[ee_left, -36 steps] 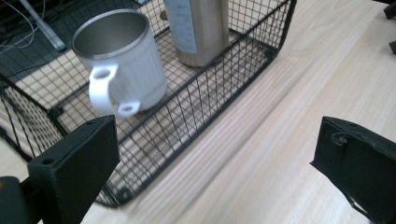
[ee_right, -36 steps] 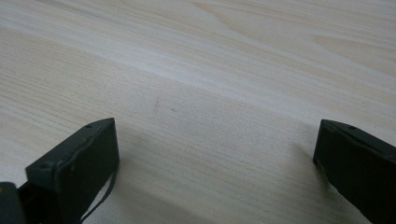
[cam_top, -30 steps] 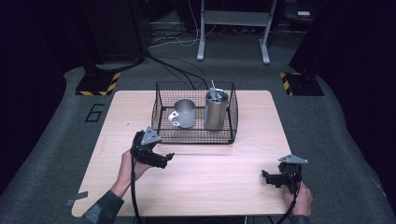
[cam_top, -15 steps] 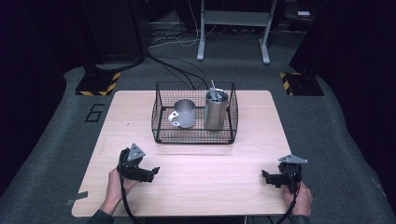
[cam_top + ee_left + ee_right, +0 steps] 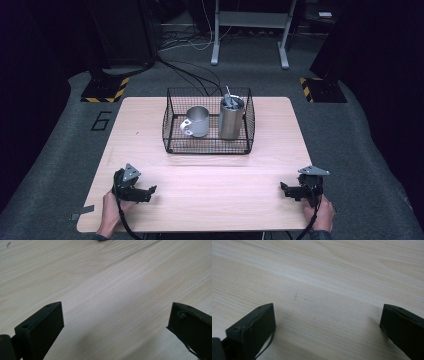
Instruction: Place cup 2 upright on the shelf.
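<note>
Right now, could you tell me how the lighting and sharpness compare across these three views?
High view: the table is evenly lit while the floor and background fall into darkness; the wire basket and its metal cups are fairly sharp. Left gripper view: the wood grain looks smeared, with a soft shadow between the open jaws. Right gripper view: the grain is crisper, with shadows beside each jaw.

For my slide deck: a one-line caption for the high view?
Both grippers, left and right, rest open near the table's front edge.

The utensils in the tall steel canister point(image 5: 231, 119) are too small to identify.
</note>
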Tool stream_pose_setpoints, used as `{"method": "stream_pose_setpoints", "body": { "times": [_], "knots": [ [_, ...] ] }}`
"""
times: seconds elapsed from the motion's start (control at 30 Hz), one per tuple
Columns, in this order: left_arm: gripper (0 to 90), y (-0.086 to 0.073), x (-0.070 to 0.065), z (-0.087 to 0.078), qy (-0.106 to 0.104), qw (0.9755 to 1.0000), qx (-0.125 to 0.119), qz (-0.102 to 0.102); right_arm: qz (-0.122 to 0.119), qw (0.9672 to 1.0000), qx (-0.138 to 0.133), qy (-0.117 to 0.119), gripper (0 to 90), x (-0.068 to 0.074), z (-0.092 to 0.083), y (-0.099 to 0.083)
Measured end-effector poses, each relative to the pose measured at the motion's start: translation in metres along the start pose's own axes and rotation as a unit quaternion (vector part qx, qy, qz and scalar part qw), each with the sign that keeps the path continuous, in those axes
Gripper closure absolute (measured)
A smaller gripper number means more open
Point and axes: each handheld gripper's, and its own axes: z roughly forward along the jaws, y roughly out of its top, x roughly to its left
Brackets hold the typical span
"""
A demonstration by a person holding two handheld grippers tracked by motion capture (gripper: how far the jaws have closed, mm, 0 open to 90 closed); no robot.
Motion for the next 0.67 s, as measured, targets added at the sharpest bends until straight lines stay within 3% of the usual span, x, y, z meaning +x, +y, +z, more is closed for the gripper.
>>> {"method": "stream_pose_setpoints", "body": {
  "times": [0.27, 0.4, 0.43, 0.67],
  "knots": [
    [0.1, -0.018, 0.015, 0.001, 0.013, 0.9998, 0.013, -0.011, 0.000, 1.0000, 0.000, 0.000, 0.0, 0.000, 0.000, 0.000],
    [0.1, -0.024, 0.020, 0.002, 0.006, 0.9996, 0.009, -0.025, 0.000, 1.0000, 0.000, 0.000, 0.0, 0.000, 0.000, 0.000],
    [0.1, -0.025, 0.020, 0.002, 0.008, 0.9994, 0.005, -0.034, 0.000, 1.0000, 0.000, 0.000, 0.0, 0.000, 0.000, 0.000],
    [0.0, -0.026, 0.023, 0.003, 0.002, 0.9990, 0.008, -0.044, 0.000, 1.0000, 0.000, 0.000, 0.0, 0.000, 0.000, 0.000]
  ]
}}
